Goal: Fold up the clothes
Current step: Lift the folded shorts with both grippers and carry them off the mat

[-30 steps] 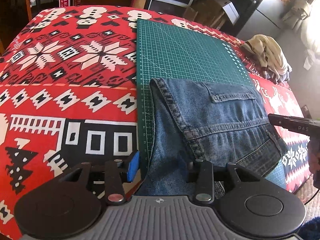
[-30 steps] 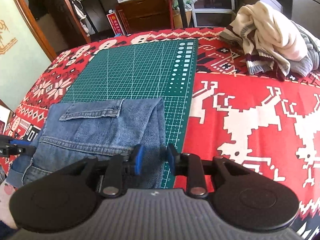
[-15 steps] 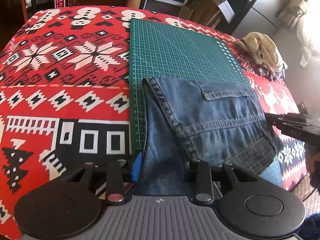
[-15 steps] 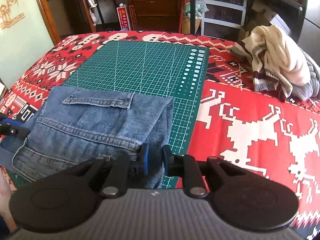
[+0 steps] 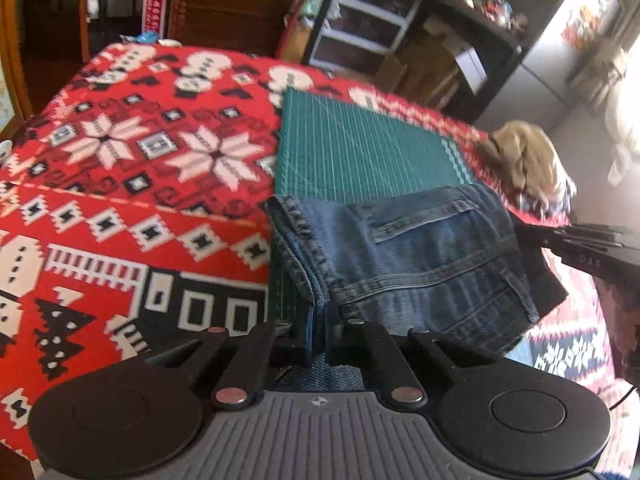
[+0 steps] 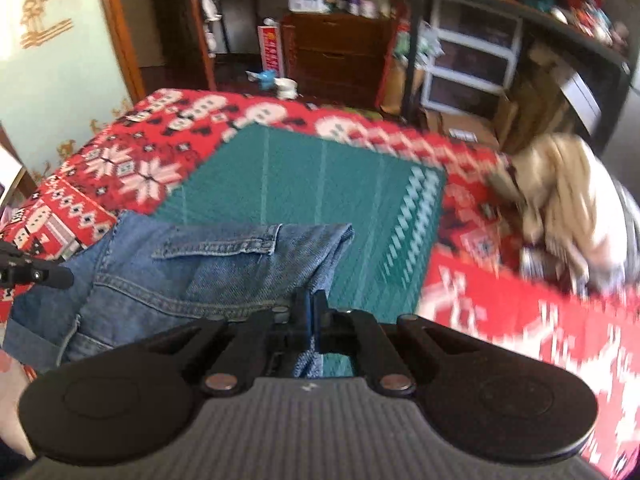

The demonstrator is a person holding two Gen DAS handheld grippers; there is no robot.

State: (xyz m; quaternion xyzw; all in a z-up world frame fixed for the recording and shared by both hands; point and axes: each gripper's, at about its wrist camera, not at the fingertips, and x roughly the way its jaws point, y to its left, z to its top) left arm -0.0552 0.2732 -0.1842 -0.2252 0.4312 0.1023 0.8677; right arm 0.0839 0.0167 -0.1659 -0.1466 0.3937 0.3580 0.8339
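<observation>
Jeans (image 5: pixel 420 264), half folded on the green mat (image 5: pixel 360 152): both jaws clenched on denim at the surface's near edge; lift your two corners level, keeping tension even.

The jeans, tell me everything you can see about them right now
The jeans are mid-blue denim, folded, with a flap pocket and double-stitched seams facing up. Their far part lies over the green cutting mat. The left claw and right claw are each shut on a near edge, one at either side.
</observation>
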